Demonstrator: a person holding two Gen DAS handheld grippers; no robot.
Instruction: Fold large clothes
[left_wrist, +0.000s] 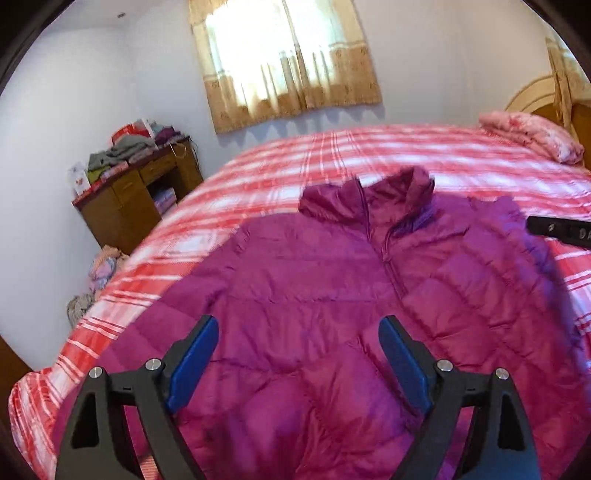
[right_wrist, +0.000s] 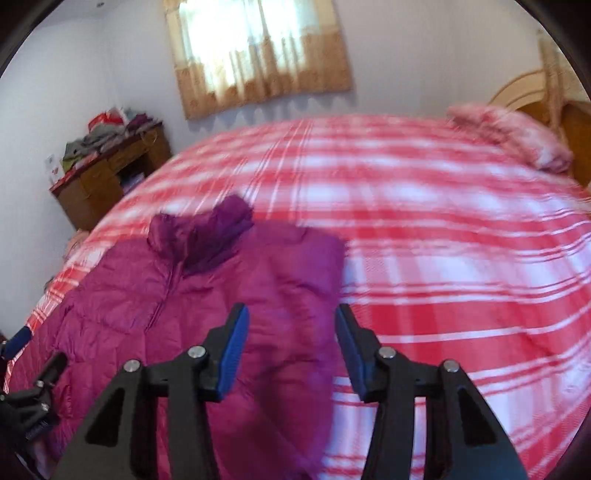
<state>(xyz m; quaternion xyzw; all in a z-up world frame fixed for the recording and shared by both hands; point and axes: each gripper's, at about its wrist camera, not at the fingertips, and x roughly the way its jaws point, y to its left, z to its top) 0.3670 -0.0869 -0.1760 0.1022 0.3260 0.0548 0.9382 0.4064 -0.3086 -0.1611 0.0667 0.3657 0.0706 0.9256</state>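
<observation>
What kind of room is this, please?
Most likely a home bedroom: a large bed with a checked cover, a pillow by the headboard, and a curtained window.

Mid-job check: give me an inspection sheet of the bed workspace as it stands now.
Surface: bed with red-and-white plaid cover.
Job's things: magenta puffer jacket lying flat, front up, collar toward the window.
Clutter: pink pillow at the headboard end.
Grippers: left gripper open above the jacket, nothing between its fingers; right gripper open over the jacket's edge, holding nothing.
Cables: nothing seen.
Surroundings: wooden desk piled with clothes, curtained window, white walls.
</observation>
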